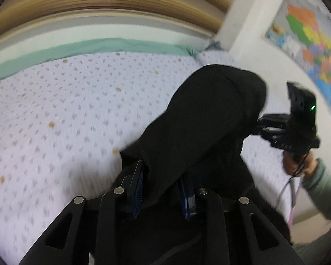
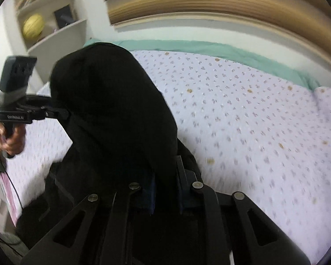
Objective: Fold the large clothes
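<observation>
- Black garment (image 1: 209, 119) up off the bed (image 1: 55, 110), slung between the two claws and bunched into a dark hump between them.
- Left claw (image 1: 163, 190) clamped on a fold of the cloth, blue pads (image 1: 139, 187) pressed into fabric on both sides.
- Right claw (image 2: 165, 190) likewise pinched shut on the garment, cloth filling the gap between its fingers.
- Seen from the left wrist view, right claw (image 1: 260, 125) biting the far edge of the hump; from the right wrist view, left claw (image 2: 64, 112) doing the same on the opposite side.
- Judging by the drape: soft, limp, no stiffness at all (thick enough to hold a rounded bulge, so probably a heavy knit or fleece).
- Likely weighty for cloth, sagging down toward the bed below both grips, lower part trailing out of sight.
- Not slippery by the look of it, not fragile; firm pinching fine.
- Best holds, as a guess: two corners or a seam line well apart, so the panel hangs flat instead of balling up.
- Present grips sitting close together on bunched folds (hard to tell which part of the garment, everything black and blurred).
- Patterned bed just beneath, a landing spot for spreading out.
</observation>
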`<act>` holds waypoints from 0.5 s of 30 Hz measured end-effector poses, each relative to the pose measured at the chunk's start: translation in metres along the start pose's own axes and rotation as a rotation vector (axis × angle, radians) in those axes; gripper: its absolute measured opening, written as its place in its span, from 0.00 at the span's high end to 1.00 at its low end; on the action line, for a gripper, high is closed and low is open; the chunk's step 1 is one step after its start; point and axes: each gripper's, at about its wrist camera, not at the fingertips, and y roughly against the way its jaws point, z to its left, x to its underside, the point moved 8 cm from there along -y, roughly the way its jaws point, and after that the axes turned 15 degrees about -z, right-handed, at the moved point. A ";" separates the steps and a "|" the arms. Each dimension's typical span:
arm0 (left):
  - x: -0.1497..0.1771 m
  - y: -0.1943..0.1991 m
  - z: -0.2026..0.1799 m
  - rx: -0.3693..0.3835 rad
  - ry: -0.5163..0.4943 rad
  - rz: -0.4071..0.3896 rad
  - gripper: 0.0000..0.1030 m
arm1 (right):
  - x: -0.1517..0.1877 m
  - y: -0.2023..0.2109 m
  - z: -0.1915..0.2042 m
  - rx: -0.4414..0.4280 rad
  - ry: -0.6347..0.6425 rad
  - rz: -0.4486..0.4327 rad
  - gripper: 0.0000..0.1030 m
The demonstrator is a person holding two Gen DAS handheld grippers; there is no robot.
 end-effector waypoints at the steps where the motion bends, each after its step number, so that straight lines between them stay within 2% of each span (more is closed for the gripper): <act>1: 0.011 0.006 -0.007 -0.017 -0.006 0.011 0.72 | 0.009 0.008 0.007 0.005 -0.003 0.007 0.83; 4: 0.048 0.021 -0.025 -0.036 -0.004 0.042 0.72 | 0.044 0.032 0.026 0.030 -0.025 0.030 0.83; 7: 0.094 0.029 -0.035 -0.089 -0.037 0.082 0.71 | 0.081 0.051 0.037 0.034 -0.075 0.048 0.83; 10: 0.153 0.025 -0.031 -0.162 -0.019 0.174 0.68 | 0.124 0.054 0.045 0.036 -0.134 0.099 0.82; 11: 0.179 0.020 -0.024 -0.198 0.002 0.227 0.68 | 0.138 0.055 0.044 0.038 -0.156 0.121 0.82; 13: 0.214 0.017 -0.014 -0.224 0.049 0.307 0.69 | 0.170 0.052 0.042 0.052 -0.215 0.186 0.82; 15: 0.220 0.033 -0.010 -0.228 0.101 0.266 0.69 | 0.190 0.057 0.038 0.050 -0.291 0.238 0.82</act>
